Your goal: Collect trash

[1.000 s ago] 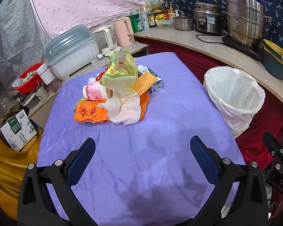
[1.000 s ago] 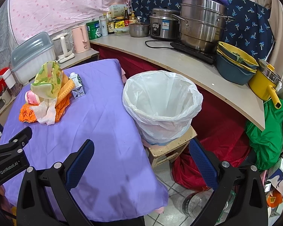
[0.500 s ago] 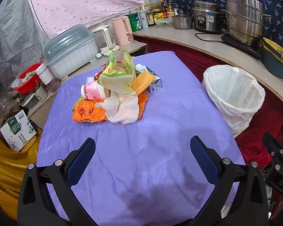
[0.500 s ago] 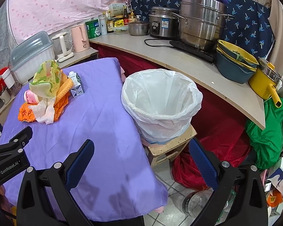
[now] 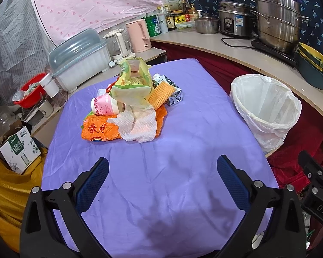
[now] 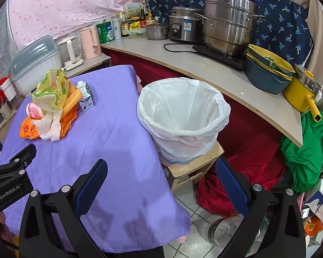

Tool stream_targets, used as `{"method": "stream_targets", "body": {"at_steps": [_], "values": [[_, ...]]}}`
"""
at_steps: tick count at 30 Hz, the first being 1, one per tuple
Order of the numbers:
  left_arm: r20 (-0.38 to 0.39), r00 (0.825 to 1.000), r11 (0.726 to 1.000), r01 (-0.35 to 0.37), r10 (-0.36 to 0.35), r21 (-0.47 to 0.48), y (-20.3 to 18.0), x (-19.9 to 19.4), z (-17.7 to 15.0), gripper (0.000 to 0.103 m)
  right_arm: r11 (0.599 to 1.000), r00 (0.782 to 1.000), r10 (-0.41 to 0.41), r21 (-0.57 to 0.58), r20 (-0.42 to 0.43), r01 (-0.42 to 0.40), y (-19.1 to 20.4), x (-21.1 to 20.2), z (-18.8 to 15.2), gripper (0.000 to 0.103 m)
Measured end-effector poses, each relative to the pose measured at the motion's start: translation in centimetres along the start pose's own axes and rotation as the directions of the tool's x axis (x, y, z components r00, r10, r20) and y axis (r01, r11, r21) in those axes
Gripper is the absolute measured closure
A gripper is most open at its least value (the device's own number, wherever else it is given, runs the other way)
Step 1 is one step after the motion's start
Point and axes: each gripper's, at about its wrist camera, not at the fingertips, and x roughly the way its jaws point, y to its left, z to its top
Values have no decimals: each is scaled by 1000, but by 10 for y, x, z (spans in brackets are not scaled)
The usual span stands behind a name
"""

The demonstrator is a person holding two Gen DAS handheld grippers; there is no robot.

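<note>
Both grippers, left (image 5: 162, 175) & right (image 6: 161, 176), fingers spread, empty; trash pile (image 5: 129, 107) slightly nearer than 1 s ago.

Steel pots (image 6: 228, 23) and a rice cooker (image 6: 184, 29) stood on the curved bench (image 6: 204, 73); a pink kettle (image 5: 137, 35) stood beside a covered dish rack (image 5: 79, 58).

The left wrist view looked along the purple table (image 5: 161, 172) at the far trash pile (image 5: 129, 107); the right faced the bin (image 6: 183, 116) beside it. Both shared pile, bin and counter (image 6: 204, 68).
</note>
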Motion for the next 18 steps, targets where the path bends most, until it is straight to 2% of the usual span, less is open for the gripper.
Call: {"method": "stream_targets", "body": {"at_steps": [18], "values": [[5, 1000, 1000, 3, -3, 7, -6, 0, 0, 8, 1000, 1000, 0, 5, -5, 0, -3, 4, 0, 7]]}}
